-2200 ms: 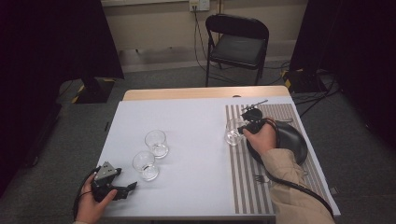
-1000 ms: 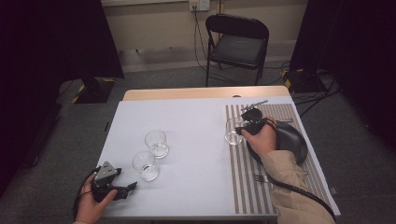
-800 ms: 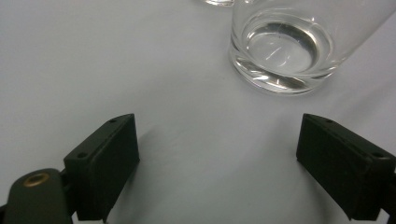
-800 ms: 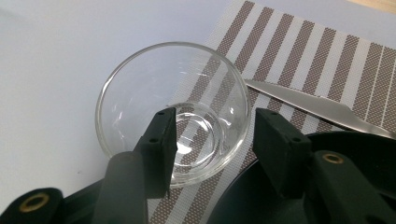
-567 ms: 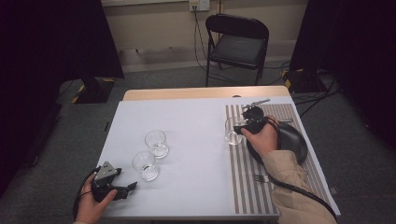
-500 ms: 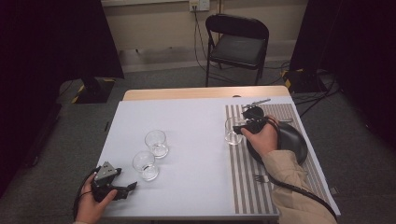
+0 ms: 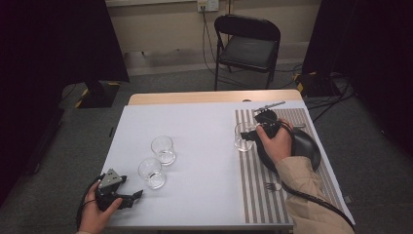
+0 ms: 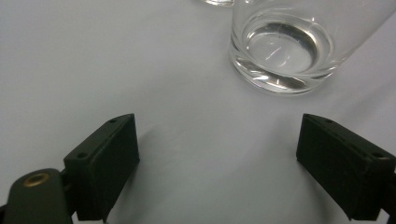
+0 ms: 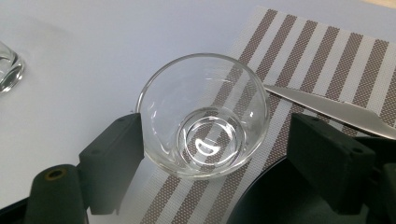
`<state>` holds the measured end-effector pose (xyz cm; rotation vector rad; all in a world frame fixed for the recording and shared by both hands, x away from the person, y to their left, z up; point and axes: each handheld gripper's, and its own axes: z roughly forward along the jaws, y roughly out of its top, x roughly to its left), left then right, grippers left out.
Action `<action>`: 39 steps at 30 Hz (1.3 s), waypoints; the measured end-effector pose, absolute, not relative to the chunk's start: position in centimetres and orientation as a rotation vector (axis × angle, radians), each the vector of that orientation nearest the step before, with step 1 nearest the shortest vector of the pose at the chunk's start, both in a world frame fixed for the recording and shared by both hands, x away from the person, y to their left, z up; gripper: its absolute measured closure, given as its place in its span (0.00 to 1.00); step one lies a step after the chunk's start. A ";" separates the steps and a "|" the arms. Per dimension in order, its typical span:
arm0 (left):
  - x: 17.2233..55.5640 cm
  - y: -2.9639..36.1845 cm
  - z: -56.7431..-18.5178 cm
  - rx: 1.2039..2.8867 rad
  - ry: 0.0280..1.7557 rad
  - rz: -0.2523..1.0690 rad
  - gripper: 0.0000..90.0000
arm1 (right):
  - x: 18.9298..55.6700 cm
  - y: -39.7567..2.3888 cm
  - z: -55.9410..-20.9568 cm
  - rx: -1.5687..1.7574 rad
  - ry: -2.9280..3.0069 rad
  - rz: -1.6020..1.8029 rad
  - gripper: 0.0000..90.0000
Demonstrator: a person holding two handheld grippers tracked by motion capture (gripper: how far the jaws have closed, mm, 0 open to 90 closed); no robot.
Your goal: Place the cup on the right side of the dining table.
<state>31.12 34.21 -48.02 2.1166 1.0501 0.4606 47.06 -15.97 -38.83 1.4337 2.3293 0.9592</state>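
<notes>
One glass [image 9: 204,114] stood upright on the striped placemat's [image 9: 322,60] near-left corner, between the right gripper's [image 9: 219,154] jaws, which had just been opening and no longer pinched it. Two more glasses [image 7: 157,162] stood nearer the left gripper [image 7: 127,195], which rested spread wide with nothing between its jaws.

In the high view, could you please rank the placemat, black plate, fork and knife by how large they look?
1. Placemat
2. Black plate
3. Knife and fork: both small, the knife partly hidden by the right gripper, so I cannot rank them.
</notes>
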 end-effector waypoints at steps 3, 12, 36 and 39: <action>31.1 34.2 -48.0 2.117 1.050 0.461 0.14 | 46.9 -15.8 -38.8 1.430 2.335 0.962 0.20; 31.1 34.2 -48.0 2.117 1.050 0.460 0.14 | 46.7 -15.7 -38.8 1.416 2.357 0.951 0.19; 31.1 34.2 -48.0 2.118 1.049 0.459 0.14 | 45.9 -15.4 -39.5 1.397 2.395 0.924 0.19; 31.1 34.2 -48.0 2.118 1.050 0.459 0.14 | 45.8 -15.5 -39.6 1.392 2.395 0.922 0.19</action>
